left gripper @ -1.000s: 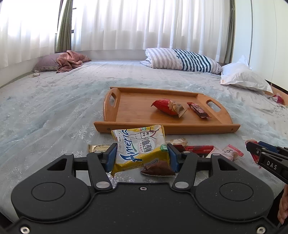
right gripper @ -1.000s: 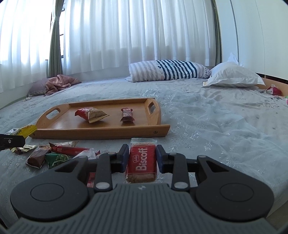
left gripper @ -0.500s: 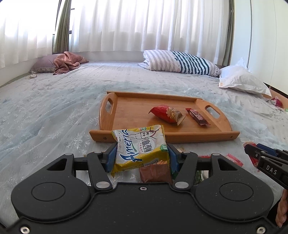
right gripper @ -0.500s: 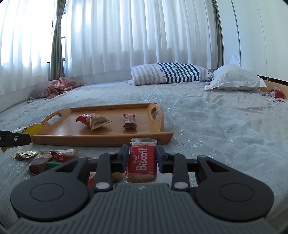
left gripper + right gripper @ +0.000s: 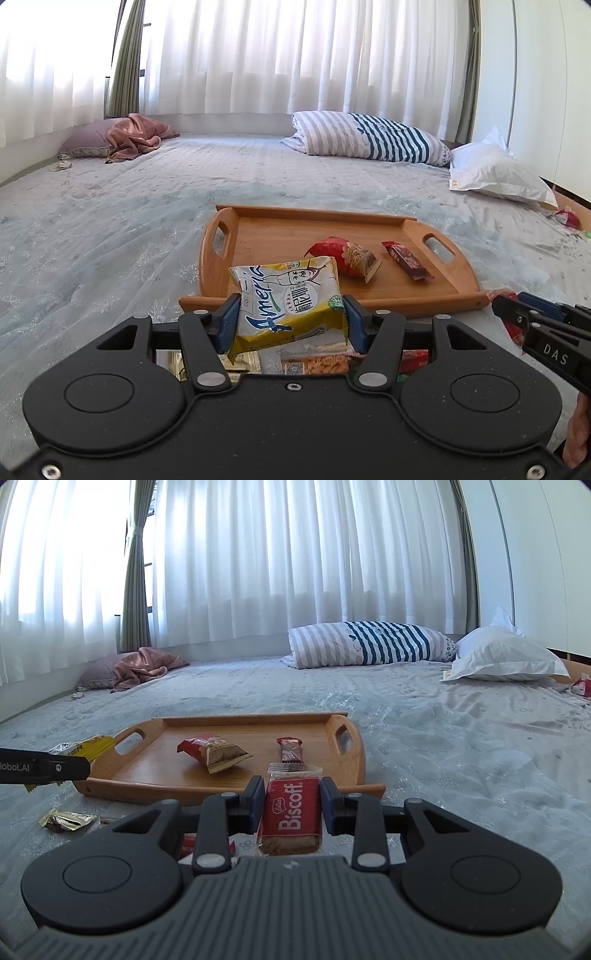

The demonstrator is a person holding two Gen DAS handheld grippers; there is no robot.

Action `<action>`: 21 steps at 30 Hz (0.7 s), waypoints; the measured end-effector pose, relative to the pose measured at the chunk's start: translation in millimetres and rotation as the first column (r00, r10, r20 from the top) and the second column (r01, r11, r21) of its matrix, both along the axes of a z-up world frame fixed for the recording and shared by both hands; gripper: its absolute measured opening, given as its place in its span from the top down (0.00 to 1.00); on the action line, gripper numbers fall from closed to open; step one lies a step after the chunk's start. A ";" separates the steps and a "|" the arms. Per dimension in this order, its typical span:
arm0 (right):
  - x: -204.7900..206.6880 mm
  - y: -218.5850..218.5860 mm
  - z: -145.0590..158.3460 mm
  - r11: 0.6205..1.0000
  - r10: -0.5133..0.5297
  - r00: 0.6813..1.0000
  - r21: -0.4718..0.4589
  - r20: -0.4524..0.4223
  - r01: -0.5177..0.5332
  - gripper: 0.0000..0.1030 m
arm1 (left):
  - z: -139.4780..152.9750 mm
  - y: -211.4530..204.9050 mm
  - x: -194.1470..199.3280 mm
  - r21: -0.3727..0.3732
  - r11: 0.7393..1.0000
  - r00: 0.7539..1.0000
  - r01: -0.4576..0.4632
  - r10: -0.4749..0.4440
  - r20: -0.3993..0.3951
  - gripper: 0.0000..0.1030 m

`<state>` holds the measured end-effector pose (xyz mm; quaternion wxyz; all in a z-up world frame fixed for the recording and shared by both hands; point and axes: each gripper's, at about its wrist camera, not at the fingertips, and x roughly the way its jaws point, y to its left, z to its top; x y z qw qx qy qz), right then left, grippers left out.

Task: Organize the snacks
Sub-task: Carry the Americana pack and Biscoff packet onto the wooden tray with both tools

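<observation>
The left gripper (image 5: pixel 290 320) jaws clamp a yellow packet (image 5: pixel 288 300); the right gripper (image 5: pixel 292 805) jaws clamp a Biscoff (image 5: pixel 290 814), both held just short of the tray (image 5: pixel 391 291). Two snacks lie on it; several remain on the bed (image 5: pixel 110 236). Pillows and curtains lie beyond.

Bedroom, seemingly: bed (image 5: pixel 147 221), pillows (image 5: pixel 369 642), curtains (image 5: pixel 295 55)

Left gripper (image 5: pixel 291 321): matte black body, blue pads, silver screws. Right gripper (image 5: pixel 293 805): ribbed grey housing, black linkages, blue pads, "DAS" lettering on its side.
</observation>
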<state>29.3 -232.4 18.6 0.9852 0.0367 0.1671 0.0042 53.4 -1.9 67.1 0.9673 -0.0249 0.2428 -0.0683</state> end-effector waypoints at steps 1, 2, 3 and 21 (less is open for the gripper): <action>0.8 1.0 0.4 1.000 0.004 1.000 -0.002 0.002 -0.004 0.64 | 0.5 -0.2 1.8 0.001 1.000 1.000 0.001 -0.001 -0.001 0.47; 2.1 1.8 1.0 1.000 0.007 1.000 -0.003 0.004 -0.007 0.64 | 1.2 -0.7 3.5 0.002 1.000 1.000 0.001 -0.001 -0.001 0.47; 2.8 1.9 1.5 1.000 0.010 1.000 -0.002 0.006 -0.010 0.64 | 1.7 -1.2 5.8 0.004 1.000 1.000 0.002 -0.002 0.000 0.47; 41.6 -1.9 19.1 0.999 0.040 0.999 0.031 0.009 -0.041 0.64 | 11.9 0.7 56.1 -0.030 1.000 1.000 0.003 -0.004 -0.013 0.47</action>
